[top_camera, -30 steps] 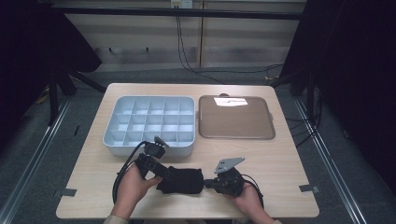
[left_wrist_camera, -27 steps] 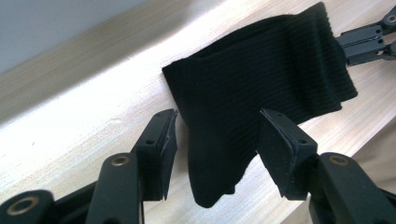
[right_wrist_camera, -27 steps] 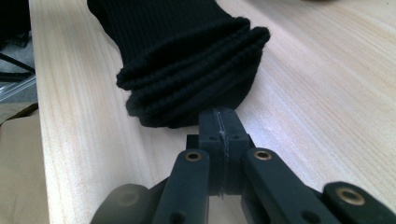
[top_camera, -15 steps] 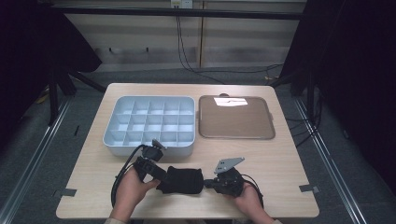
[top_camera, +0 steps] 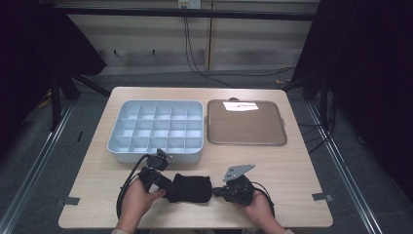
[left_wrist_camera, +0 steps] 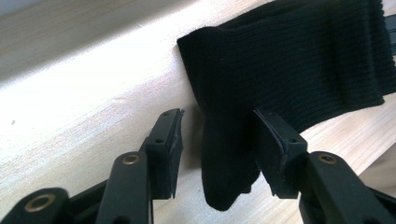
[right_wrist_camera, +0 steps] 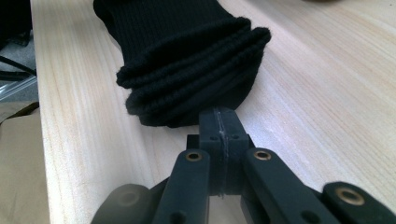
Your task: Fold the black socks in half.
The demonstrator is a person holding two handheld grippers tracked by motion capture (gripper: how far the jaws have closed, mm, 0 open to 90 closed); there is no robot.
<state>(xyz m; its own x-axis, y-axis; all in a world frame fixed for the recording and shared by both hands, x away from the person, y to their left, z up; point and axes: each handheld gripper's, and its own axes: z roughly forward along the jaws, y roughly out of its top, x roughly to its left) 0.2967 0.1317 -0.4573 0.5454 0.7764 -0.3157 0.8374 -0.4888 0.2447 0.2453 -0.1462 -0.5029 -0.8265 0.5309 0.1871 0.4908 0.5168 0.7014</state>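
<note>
On the surface (top_camera: 292, 161) sit a divided tray (top_camera: 155, 130) and a flat tray (top_camera: 246, 124), both holding nothing. I judge the work is early: the folded black sock (top_camera: 190, 188) lies near my edge. My left hand-held gripper (left_wrist_camera: 217, 140) is half open, jaws just closing around a sock corner without pinching it. My right hand-held gripper (right_wrist_camera: 219, 128) is fully closed, tips against the sock's layered end; I can't tell if fabric is caught.
</note>
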